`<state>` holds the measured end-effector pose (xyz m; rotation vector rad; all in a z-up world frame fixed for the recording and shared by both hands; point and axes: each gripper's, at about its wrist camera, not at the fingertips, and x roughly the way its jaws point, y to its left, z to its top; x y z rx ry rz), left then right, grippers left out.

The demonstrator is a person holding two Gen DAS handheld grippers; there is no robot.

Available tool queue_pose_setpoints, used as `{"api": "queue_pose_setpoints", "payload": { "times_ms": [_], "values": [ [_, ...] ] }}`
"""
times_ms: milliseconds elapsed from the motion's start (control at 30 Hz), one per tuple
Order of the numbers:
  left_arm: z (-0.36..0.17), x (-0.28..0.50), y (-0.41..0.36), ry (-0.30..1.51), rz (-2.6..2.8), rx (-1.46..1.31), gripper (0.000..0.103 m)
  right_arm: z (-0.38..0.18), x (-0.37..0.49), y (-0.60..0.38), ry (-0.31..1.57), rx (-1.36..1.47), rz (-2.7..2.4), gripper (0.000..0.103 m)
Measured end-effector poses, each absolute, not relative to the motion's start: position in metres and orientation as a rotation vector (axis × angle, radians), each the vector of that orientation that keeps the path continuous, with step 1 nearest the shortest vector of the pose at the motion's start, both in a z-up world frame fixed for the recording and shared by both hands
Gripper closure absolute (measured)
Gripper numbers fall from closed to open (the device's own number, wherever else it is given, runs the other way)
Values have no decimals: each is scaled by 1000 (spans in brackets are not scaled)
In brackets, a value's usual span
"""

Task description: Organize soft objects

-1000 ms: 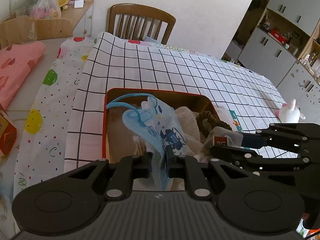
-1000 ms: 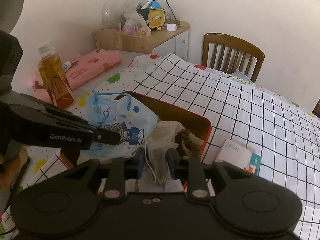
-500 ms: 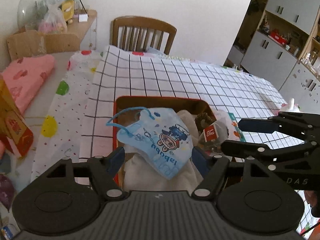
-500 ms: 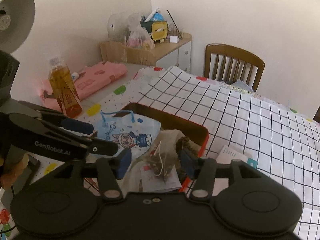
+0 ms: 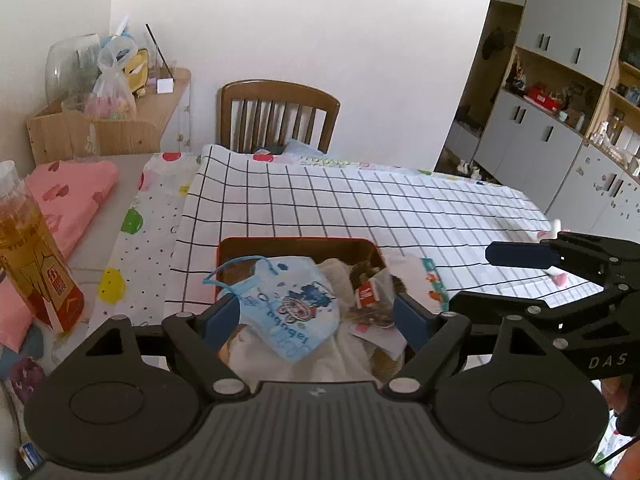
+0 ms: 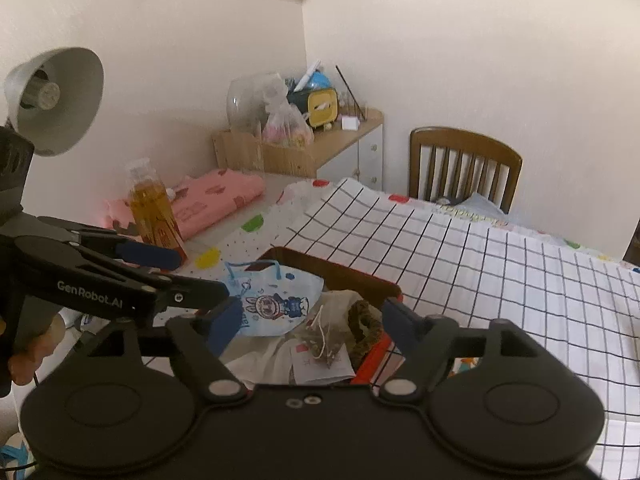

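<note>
Face mask [image 5: 286, 304] dropped, both tools open

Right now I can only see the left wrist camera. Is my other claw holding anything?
Observer: No. The right gripper has just been opening. Its jaws stand wide with nothing pinched, and the tea bag lies loose in the tray, a white string across it.
Operator: Okay! Is there anything up high that I can't see?
Observer: Yes. A grey lamp sits at the far left, above the bottle, with its shade facing the table.
</note>
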<state>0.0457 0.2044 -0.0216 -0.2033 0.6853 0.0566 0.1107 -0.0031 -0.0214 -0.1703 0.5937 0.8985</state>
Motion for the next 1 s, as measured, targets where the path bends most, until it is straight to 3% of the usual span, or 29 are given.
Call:
{"api": "queue_pose_setpoints", "payload": {
  "times_ms": [133,367,467,1000],
  "values": [
    [-16,37,196,664,51,-212,14,-17,104,-17,588,-150,895,18],
    [-9,25,181,632,75,-223,0,-12,96,-42,580,-108,871,5],
    [-9,23,175,629,85,-221,0,-12,93,-52,585,-94,864,2],
    [1,10,121,611,52,-151,0,-3,67,-94,515,-38,739,0]
  ]
}}
